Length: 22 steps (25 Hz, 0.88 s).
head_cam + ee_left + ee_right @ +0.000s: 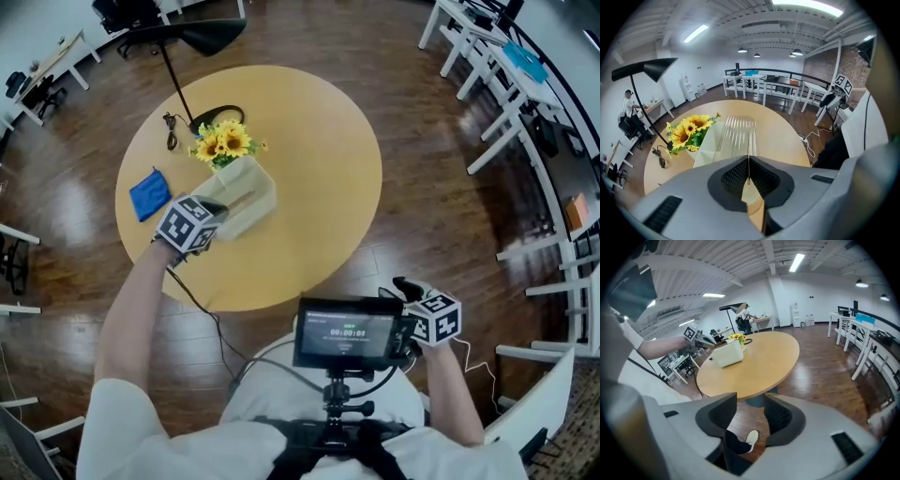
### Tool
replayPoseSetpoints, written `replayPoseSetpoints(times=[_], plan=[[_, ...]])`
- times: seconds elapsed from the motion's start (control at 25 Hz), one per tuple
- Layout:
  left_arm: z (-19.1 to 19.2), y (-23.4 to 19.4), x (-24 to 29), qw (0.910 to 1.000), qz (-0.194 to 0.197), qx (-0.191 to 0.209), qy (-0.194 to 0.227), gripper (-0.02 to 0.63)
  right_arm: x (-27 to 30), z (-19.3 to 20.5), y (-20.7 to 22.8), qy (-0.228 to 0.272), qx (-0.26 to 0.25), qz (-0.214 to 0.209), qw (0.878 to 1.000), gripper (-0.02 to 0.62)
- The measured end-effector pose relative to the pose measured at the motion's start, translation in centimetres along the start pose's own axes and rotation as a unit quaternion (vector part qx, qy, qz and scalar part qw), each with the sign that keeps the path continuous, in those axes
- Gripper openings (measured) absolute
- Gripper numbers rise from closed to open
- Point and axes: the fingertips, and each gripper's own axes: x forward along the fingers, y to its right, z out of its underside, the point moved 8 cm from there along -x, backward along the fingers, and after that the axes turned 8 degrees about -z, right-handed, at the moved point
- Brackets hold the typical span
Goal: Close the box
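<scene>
A cream box (246, 199) stands on the round wooden table (319, 169), left of its middle. Its clear ribbed lid (737, 132) is raised and runs away from my left gripper (749, 174). That gripper is shut on the lid's near edge, which shows as a thin line between the dark pads. In the head view the left gripper (214, 212) sits at the box's near-left end. My right gripper (750, 416) is open and holds nothing. It hangs off the table by the person's waist (412, 298), far from the box (727, 354).
Sunflowers (223, 142) stand right behind the box. A blue cloth (149, 193) lies to its left, and a black lamp base with its cable (192, 122) is at the table's far side. A monitor (347, 333) sits on the chest rig. White desks (487, 47) line the room's edge.
</scene>
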Motion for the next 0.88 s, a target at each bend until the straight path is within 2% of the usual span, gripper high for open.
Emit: replayPoseSetpoints(times=[0.16, 0.32, 0.6, 0.88], plan=[[1.2, -0.4, 2.2, 0.9998, 0.004, -0.012, -0.013, 0.005, -0.7, 0.8, 0.4, 0.003, 0.015, 0.014, 1.0, 0.191], [1.3, -0.4, 3.0, 0.9997, 0.008, -0.023, -0.008, 0.005, -1.2, 1.5, 0.8, 0.0, 0.025, 0.021, 0.999, 0.191], [1.2, -0.4, 3.4, 0.9994, 0.019, -0.028, 0.001, 0.005, -0.8, 1.3, 0.7, -0.006, 0.023, 0.017, 1.0, 0.191], [1.4, -0.3, 3.5, 0.9994, 0.011, -0.031, -0.014, 0.005, -0.6, 0.8, 0.4, -0.008, 0.02, 0.011, 1.0, 0.19]])
